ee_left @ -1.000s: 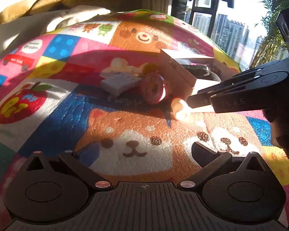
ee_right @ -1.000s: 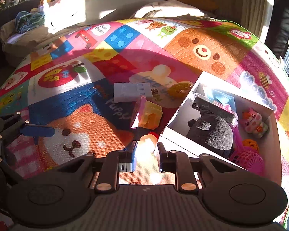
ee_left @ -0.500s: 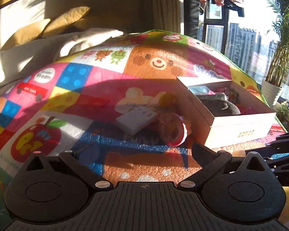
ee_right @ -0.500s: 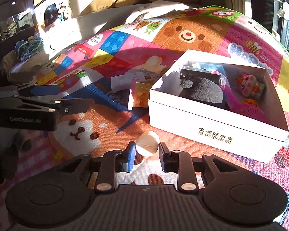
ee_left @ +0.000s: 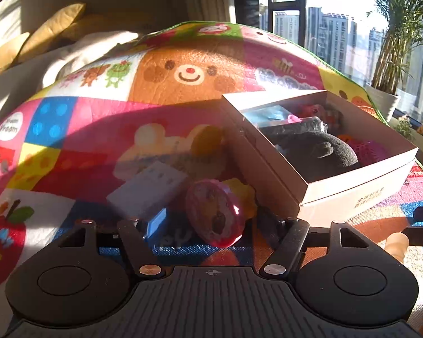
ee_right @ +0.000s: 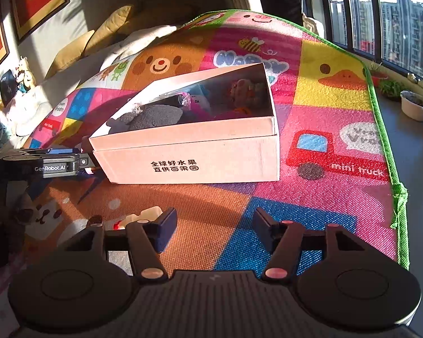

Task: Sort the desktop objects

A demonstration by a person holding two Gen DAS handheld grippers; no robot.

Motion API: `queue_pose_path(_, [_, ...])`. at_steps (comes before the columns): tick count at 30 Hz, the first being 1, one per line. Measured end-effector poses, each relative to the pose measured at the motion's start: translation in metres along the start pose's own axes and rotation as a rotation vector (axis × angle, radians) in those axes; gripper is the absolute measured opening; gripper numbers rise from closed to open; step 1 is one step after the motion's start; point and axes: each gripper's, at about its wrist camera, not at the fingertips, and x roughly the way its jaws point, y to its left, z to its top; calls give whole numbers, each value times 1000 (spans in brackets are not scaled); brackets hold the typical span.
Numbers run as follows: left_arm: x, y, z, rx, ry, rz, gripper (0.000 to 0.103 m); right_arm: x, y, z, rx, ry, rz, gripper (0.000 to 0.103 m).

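A: Where does the left hand-held gripper (ee_left: 211, 222) stand?

B: Low over the play mat (ee_left: 183, 64), its jaws closing. The pink round toy (ee_left: 215, 215) sits between them, leaning on a yellow piece; the pads do not look pressed on it yet. A white flat block (ee_left: 149, 188) lies just beyond the left finger.

A: And the right hand-held gripper (ee_right: 214, 225)?

B: Its jaws are opening with only bare mat between them. A small white toy (ee_right: 146, 215) with a red spot lies on the mat beside its left finger, outside the gap, so it looks let go.

A: Where do things go?

B: Into the white box (ee_right: 189, 155), which lies near the middle of the mat and already holds a grey plush (ee_right: 152, 117) and other toys. From the left gripper, the box stands ahead and to the right, one corner close to the right finger.

A: So which hand is nearer the pink toy?

B: The left, plainly. Its likely move is to finish the grip, lift, and swing right over the box's near wall.
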Motion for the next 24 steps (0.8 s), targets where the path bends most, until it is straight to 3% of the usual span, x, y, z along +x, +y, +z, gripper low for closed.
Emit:
queue_pose_path(1, [2, 0, 0, 8, -2, 0, 86, 1, 4, 0, -26, -3, -15, 65])
queue_pose_path(4, [10, 1, 1, 2, 7, -11, 86, 0, 7, -1, -37, -14, -14, 68])
queue_pose_path(6, [16, 0, 3, -5, 26, -22, 79, 1, 2, 0, -3, -9, -15, 72])
queue_pose_path(7, [18, 0, 3, -4, 36, -29, 68, 1, -1, 1, 14, -7, -10, 73])
queue_pose_path(8, [19, -1, 3, -6, 41, -28, 65, 1, -2, 1, 24, -9, -7, 74])
queue_pose_path(13, [3, -3, 2, 1, 7, -7, 62, 2, 0, 1, 19, -11, -20, 79])
queue_pose_path(14, [-5, -5, 1, 17, -6, 1, 56, 2, -1, 1, 23, -11, -20, 80])
queue_pose_path(18, [-54, -29, -11, 196, -21, 29, 56, 1, -2, 1, 26, -12, -19, 81])
queue_pose_path(21, [-84, -51, -29, 291, 29, 9, 56, 1, -2, 1, 30, -14, -21, 83])
queue_pose_path(24, [-100, -67, -47, 314, 88, -44, 57, 1, -2, 1, 32, -14, -21, 86])
